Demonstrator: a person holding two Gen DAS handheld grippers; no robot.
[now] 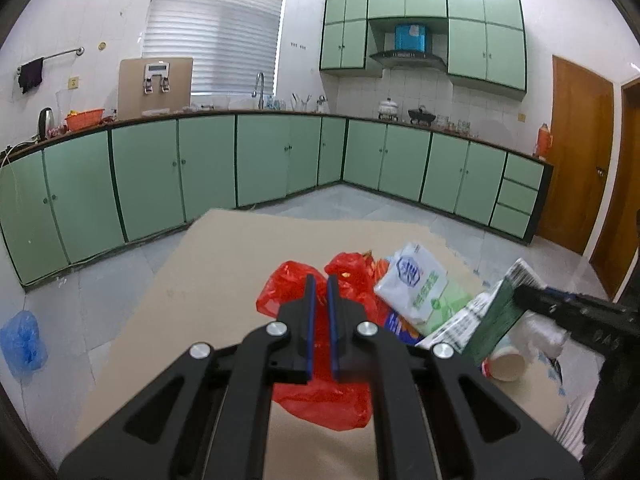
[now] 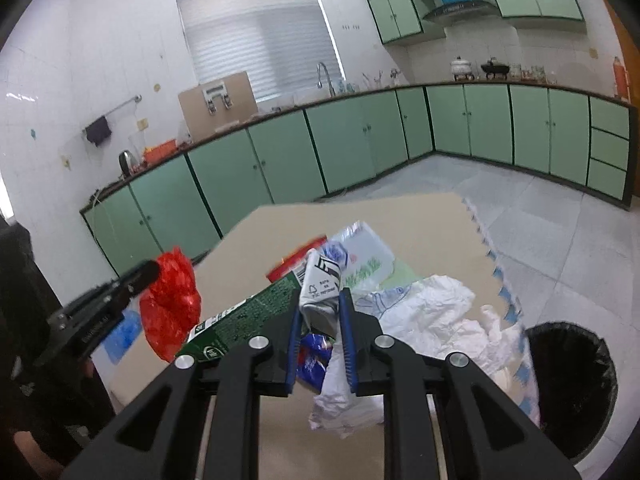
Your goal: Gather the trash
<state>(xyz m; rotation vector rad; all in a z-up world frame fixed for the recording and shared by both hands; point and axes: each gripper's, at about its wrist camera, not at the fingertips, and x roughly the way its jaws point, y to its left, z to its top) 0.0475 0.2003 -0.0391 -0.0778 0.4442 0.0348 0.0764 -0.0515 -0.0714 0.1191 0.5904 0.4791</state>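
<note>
Right gripper (image 2: 320,312) clamped on green carton (image 2: 240,320), long axis lying leftward, black-lined bin (image 2: 568,380) down-right beside the table; left gripper (image 1: 320,300) pinching red bag (image 1: 320,400) off table (image 1: 200,280).

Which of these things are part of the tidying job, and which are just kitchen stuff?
Job:
red plastic bag
green carton
white crumpled plastic
paper cup
black-lined bin

Just there:
kettle
orange basket
white pot

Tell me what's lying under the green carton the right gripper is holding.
Under the green carton lie a paper cup on its side, white crumpled plastic and a blue wrapper. Anything beneath those is covered.
</note>
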